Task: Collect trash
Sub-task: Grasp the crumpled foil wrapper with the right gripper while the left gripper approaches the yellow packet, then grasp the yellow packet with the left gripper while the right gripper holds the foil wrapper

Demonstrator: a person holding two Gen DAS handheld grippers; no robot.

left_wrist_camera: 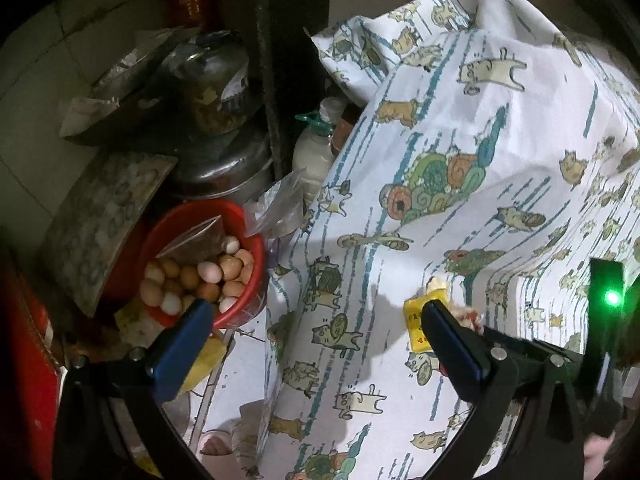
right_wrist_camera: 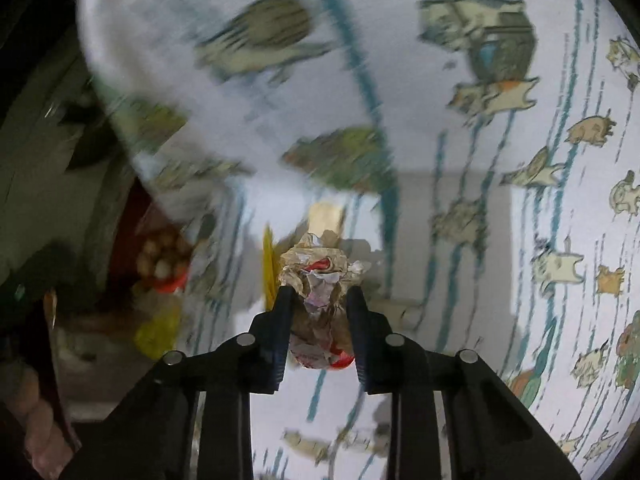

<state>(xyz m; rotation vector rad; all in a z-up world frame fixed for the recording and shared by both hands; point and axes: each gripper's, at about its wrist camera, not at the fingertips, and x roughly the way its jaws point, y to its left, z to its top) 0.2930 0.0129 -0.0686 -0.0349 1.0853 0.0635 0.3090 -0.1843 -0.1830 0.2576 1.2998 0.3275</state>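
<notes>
At lower centre of the right wrist view, the right gripper (right_wrist_camera: 319, 294) clamps a crumpled paper wad (right_wrist_camera: 320, 276), its two blue fingers pressed against the wad's sides above a cat-print cloth (right_wrist_camera: 460, 220). The wad runs lengthwise along the fingers, its frayed end jutting past the tips toward the middle of the frame. Much of that view is smeared, so whether the wad touches the cloth cannot be told. At the bottom of the left wrist view, the left gripper (left_wrist_camera: 316, 310) hangs spread wide and empty. A yellow packet (left_wrist_camera: 416, 326) lies flat on the cloth, touching the inner side of its right-hand finger, with the wad just beyond. A red bowl of eggs (left_wrist_camera: 256, 240) sits at lower left. The left gripper looks nearer the packet.
</notes>
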